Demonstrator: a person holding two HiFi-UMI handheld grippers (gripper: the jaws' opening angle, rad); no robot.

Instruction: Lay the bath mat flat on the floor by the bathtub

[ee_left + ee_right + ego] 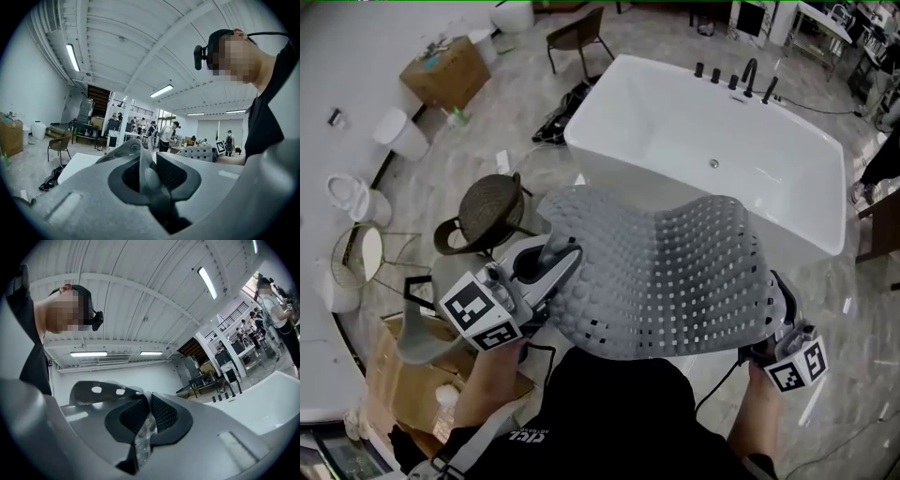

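Nearest the body, the left tool [558,261] is clenched on the left edge of the bath mat [666,272], and the right tool [780,302] is clamped on its right edge. In the left gripper view a thin grey fold of the mat [142,161] is pinched between the closed jaws. In the right gripper view a translucent sliver of it [143,437] is nipped the same way. The mat is held up in the air, spread between the two tools. It sags in the middle, and its far edge curls upward.

So the pick-up and the spreading can be judged done, but nothing has been laid yet. No part of the mat is seen to touch the floor [520,141].

Beyond the mat the white bathtub [581,131] stands, its near side partly hidden by the raised mat. What is left, by this judgement, is for the mat to be lowered beside that near side, flattened and released.
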